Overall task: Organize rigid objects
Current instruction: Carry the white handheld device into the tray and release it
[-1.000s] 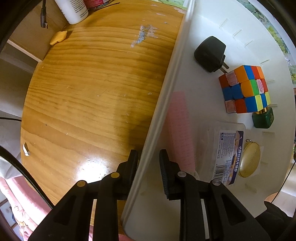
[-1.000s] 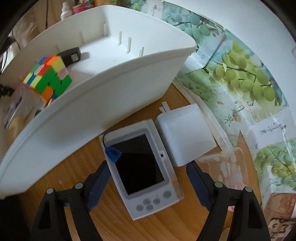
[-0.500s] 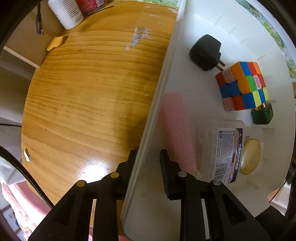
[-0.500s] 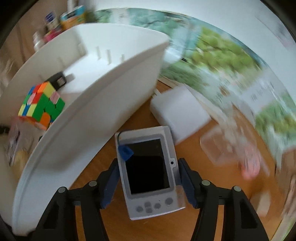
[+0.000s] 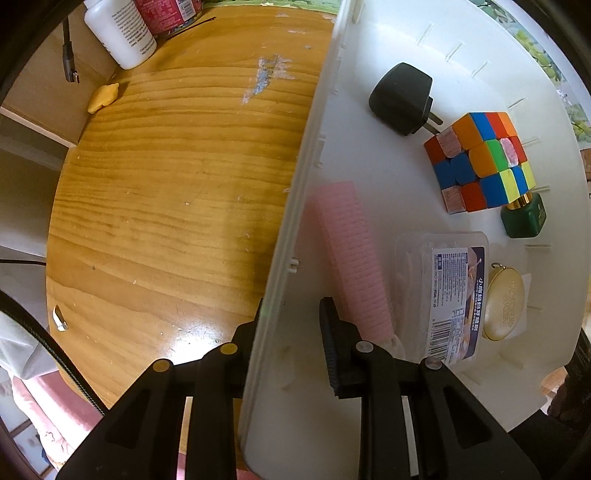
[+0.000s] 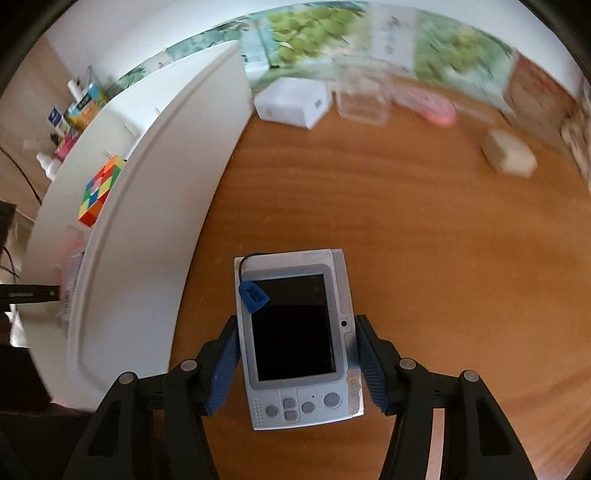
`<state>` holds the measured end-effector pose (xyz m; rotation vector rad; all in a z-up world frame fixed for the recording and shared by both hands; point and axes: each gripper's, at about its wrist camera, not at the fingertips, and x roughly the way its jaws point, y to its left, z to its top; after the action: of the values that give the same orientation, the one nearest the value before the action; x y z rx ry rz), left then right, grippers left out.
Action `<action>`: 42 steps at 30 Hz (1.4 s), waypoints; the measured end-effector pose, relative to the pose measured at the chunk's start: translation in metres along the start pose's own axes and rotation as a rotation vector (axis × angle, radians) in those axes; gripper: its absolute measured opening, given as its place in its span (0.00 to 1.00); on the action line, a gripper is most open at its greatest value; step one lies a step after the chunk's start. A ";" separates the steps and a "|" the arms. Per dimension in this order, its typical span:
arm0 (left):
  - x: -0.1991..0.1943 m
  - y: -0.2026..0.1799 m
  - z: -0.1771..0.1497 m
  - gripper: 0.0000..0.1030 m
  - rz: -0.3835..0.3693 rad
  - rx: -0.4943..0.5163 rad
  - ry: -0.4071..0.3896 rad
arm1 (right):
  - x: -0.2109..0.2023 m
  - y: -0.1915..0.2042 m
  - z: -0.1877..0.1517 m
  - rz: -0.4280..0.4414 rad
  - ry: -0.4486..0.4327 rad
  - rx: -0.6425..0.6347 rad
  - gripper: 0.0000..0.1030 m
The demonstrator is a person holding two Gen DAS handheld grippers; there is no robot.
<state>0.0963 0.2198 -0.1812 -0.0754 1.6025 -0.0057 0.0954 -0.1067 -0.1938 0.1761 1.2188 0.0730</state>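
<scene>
Currently right gripper [image 6: 295, 360] gripping flat silver handheld device with dark screen [image 6: 295, 338] by long side edges, above wooden table [image 6: 424, 258]; rigid, light, probably slippery plastic, screen fragile. Left gripper [image 5: 291, 332] straddling wall of white plastic bin [image 5: 295, 206]; contact unclear.

wooden table [image 5: 166, 192] carries white bin [image 5: 369, 229], bottle [image 5: 118, 33], white box [image 6: 291, 101].

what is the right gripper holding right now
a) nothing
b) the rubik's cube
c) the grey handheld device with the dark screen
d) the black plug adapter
c: the right gripper has its blue pads pressed against both sides of the grey handheld device, above the wooden table.
</scene>
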 end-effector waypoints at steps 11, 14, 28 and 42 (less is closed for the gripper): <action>-0.002 -0.015 0.002 0.26 0.055 0.071 0.029 | -0.079 0.019 0.005 0.140 -0.281 0.033 0.58; 0.000 -0.018 0.004 0.26 0.063 0.079 0.034 | -0.098 0.034 0.009 0.197 -0.352 -0.020 0.58; 0.001 -0.020 0.004 0.26 0.074 0.021 0.035 | -0.076 0.136 0.035 0.370 -0.245 -0.360 0.59; 0.009 -0.018 0.013 0.28 0.109 0.007 0.077 | -0.068 0.086 0.058 0.215 -0.357 -0.190 0.76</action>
<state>0.1097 0.2014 -0.1900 0.0185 1.6812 0.0710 0.1296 -0.0378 -0.0971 0.1461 0.8282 0.3294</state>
